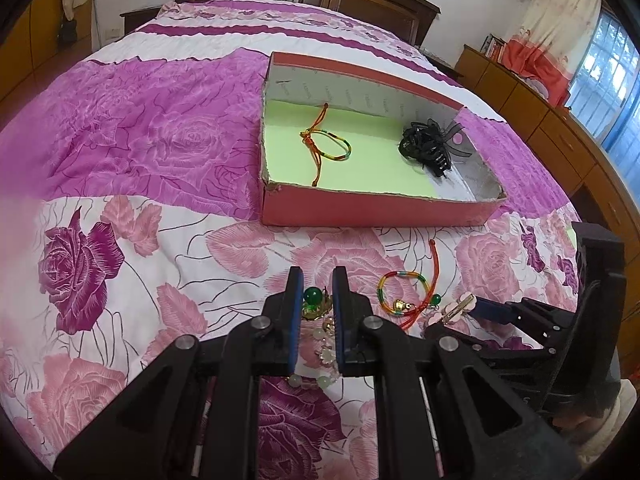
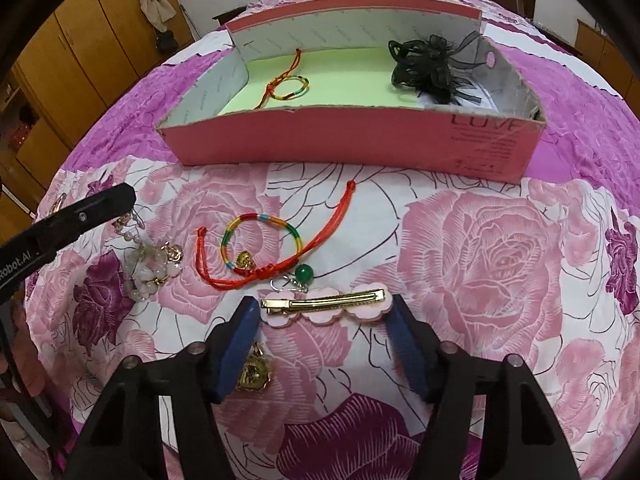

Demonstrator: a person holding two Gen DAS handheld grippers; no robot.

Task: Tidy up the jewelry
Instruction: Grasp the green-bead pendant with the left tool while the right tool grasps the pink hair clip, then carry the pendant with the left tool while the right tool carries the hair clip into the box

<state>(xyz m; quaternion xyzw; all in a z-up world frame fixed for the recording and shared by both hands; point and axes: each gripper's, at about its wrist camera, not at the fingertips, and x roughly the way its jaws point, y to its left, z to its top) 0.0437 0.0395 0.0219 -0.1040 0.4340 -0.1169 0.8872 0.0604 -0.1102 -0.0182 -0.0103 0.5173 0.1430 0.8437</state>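
Observation:
A pink flower hair clip (image 2: 324, 312) with a gold clasp lies on the bedspread. My right gripper (image 2: 325, 306) spans it lengthwise, and its blue pads (image 2: 404, 340) touch both ends. My left gripper (image 1: 318, 276) is shut to a thin slit over a pale bead bracelet (image 2: 148, 268). Its beads and a green stone (image 1: 312, 295) show in the slit, and I cannot tell if they are pinched. A rainbow cord bracelet (image 2: 260, 244) and a green bead earring (image 2: 305, 271) lie just beyond the clip. The pink box (image 2: 320, 136) holds a cord bracelet (image 2: 286, 86) and a black hair claw (image 2: 430, 70).
A gold charm (image 2: 252, 374) lies under my right gripper's left finger. The left gripper's finger (image 2: 80, 216) reaches in from the left edge of the right wrist view. Wooden cabinets (image 1: 552, 120) run along the right side of the bed, with the headboard behind the box.

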